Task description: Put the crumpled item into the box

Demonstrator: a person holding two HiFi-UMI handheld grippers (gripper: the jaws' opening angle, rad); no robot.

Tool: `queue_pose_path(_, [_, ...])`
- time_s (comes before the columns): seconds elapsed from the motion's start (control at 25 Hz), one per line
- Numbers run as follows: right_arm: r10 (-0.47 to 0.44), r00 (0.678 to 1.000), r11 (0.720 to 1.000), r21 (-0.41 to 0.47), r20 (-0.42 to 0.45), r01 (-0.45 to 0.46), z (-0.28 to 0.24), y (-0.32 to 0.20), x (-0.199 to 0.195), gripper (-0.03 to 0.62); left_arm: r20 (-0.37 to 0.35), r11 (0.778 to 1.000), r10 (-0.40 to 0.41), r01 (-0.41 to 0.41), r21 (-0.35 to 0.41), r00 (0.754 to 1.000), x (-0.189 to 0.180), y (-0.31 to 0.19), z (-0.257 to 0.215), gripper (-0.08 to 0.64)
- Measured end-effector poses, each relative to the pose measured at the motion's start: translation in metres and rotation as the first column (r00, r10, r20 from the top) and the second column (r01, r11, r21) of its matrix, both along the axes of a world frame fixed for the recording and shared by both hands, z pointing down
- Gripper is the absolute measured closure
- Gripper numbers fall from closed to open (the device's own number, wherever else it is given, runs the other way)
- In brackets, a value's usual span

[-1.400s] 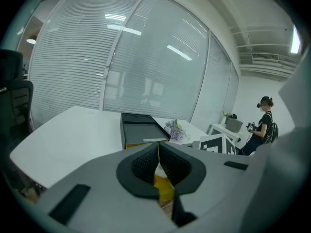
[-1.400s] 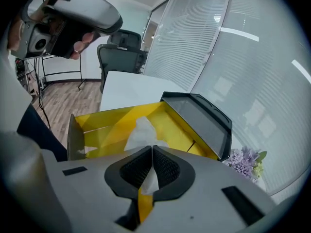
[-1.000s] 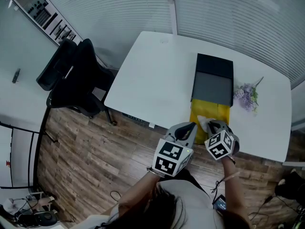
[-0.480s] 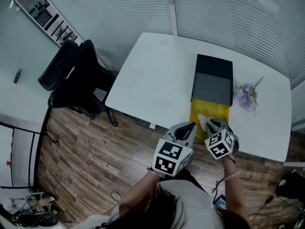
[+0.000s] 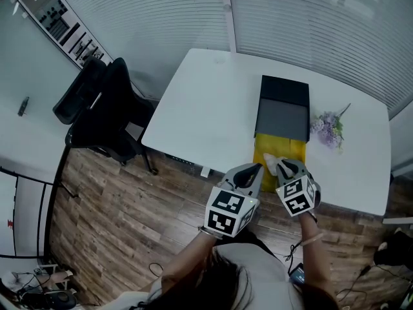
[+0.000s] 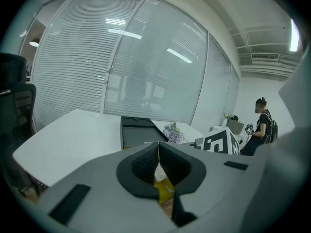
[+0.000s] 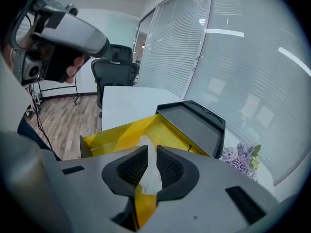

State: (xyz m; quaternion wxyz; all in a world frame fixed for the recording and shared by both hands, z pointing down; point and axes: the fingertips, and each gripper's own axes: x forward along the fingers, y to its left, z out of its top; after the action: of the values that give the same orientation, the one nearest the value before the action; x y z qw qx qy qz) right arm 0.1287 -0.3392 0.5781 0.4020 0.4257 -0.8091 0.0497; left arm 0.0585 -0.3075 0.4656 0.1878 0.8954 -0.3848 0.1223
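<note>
The right gripper pinches the crumpled tissue between its jaws, over the yellow box (the left gripper's jaws are pressed together).

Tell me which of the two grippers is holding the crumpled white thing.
The right gripper: its jaws pinch the crumpled item by the yellow box. The left gripper has its jaws together, nothing between them.

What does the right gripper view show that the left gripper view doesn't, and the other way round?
Only the right gripper view shows the right gripper shut on the white crumpled item, over the open yellow box. Only the left gripper view shows the left gripper with jaws together on nothing, and a person standing far off. Both show the dark lid, the purple flowers and the white table.
</note>
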Motion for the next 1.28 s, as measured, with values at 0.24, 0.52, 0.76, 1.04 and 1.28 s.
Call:
queue_pose_path(0.24, [0.026,0.998,0.999,0.046,0.05,-0.029,-0.019,0.005,0.003,0.522,-0.005,1.0,-0.001,0.001,0.018,1.0,0.0,0.009,-0.008,0.538])
queue_pose_path(0.52, [0.068,0.988,0.995,0.064,0.137,-0.077,-0.038,0.019,0.003,0.54,-0.004,0.999,-0.005,0.006,0.038,1.0,-0.001,0.022,-0.014,0.538])
queue_pose_path(0.76, [0.09,0.979,0.988,0.108,0.184,-0.111,-0.062,0.031,0.004,0.548,-0.004,0.998,-0.005,0.006,0.059,1.0,-0.002,0.032,-0.021,0.538])
queue_pose_path(1.04, [0.111,0.966,0.973,0.171,0.234,-0.153,-0.086,0.046,0.01,0.557,-0.013,0.996,-0.004,0.005,0.084,1.0,-0.003,0.043,-0.031,0.538])
queue_pose_path(1.28, [0.127,0.948,0.96,0.203,0.293,-0.192,-0.11,0.062,0.01,0.565,-0.017,0.994,-0.004,0.006,0.111,1.0,-0.006,0.052,-0.04,0.538])
